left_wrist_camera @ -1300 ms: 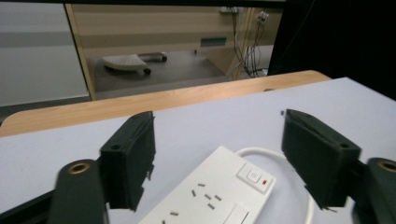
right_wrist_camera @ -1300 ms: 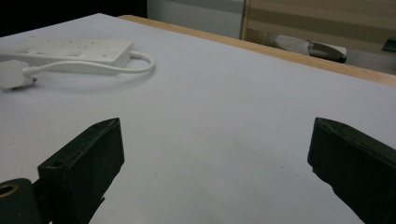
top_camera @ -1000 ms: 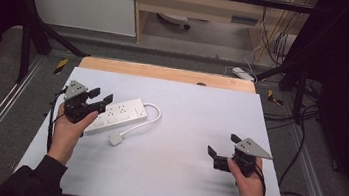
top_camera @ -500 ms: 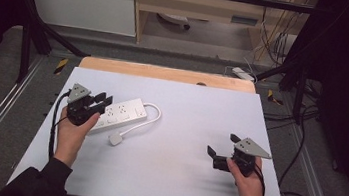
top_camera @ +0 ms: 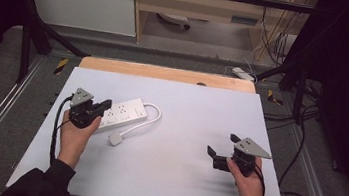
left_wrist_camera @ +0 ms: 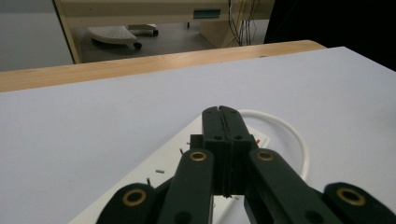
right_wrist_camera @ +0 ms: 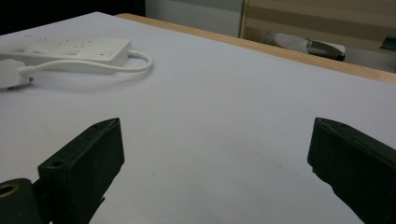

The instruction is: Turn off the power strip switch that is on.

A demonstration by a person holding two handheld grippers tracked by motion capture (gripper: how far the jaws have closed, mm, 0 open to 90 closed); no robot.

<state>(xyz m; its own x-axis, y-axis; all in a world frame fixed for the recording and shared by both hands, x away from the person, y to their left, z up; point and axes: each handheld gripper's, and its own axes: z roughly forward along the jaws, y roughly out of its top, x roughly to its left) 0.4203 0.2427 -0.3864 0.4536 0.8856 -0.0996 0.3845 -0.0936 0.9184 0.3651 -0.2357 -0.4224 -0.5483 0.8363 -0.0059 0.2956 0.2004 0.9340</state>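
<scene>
One white power strip (top_camera: pixel 122 114) lies in the left half of the high view, on a counter (top_camera: pixel 182 179) covered by a pale sheet. Its one white cord (top_camera: pixel 152 115) loops right and back to a single white plug (top_camera: pixel 115 139) lying just below the strip. Two claws are in view, one in each hand. The left claw (top_camera: pixel 105 104), at centre left, sits over the strip's near end; its jaws have just been closing and now meet flat together with nothing between them. The right claw (top_camera: pixel 220 150), at lower right, is well apart from the strip, its jaws spread wide and empty above bare counter. Nothing lies between the two claws. Any lettering on the strip is too small to read.
</scene>
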